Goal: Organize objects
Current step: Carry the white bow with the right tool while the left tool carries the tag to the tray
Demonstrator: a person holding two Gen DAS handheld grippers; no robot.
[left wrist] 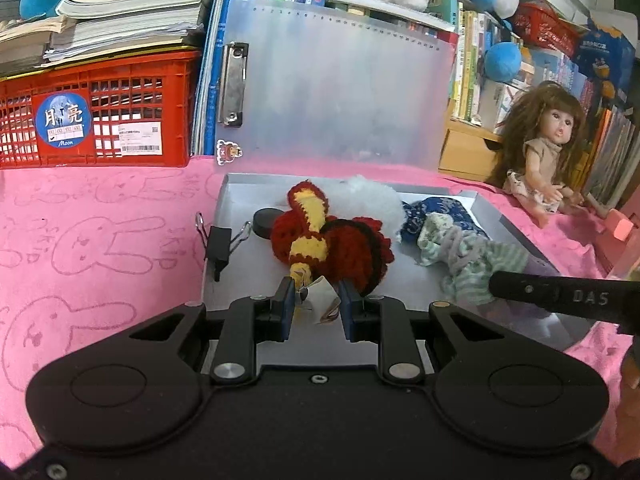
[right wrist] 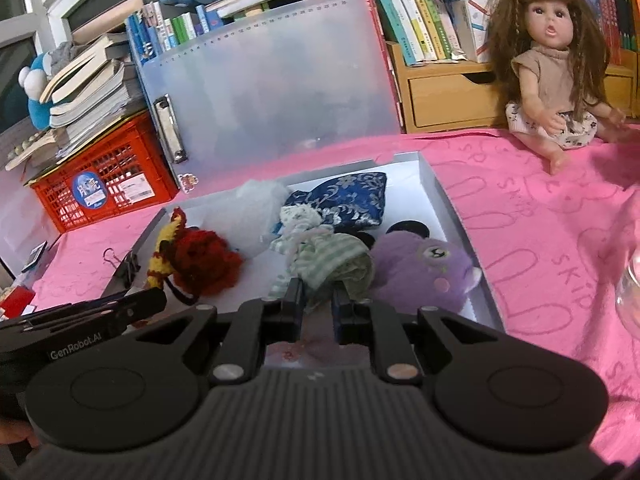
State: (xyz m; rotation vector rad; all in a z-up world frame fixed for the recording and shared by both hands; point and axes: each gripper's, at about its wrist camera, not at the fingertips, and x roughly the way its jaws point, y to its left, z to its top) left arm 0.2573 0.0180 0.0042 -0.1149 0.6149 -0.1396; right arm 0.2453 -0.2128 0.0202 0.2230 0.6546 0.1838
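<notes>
In the shallow grey metal tray [left wrist: 224,216], a black binder clip [left wrist: 218,242] grips the left rim. The left gripper [left wrist: 316,304], jaws apart, straddles the red-and-yellow crocheted toy [left wrist: 320,240]; right of it, the right gripper [right wrist: 318,306], jaws apart, meets the green striped cloth bundle [right wrist: 332,256] beside the purple plush animal [right wrist: 420,268].

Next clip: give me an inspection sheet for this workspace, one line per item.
Surface: pink towel with rabbit outlines, grey tray on it.
Job's things: in the tray, crochet toy, striped cloth doll, purple plush, blue brocade pouch.
Clutter: binder clip on the tray rim.
Grippers: left gripper open, straddling the crochet toy's tag; right gripper open at the striped doll.
Cables: nothing seen.
Surroundings: red crate, clipboard, brown-haired doll, books.
</notes>
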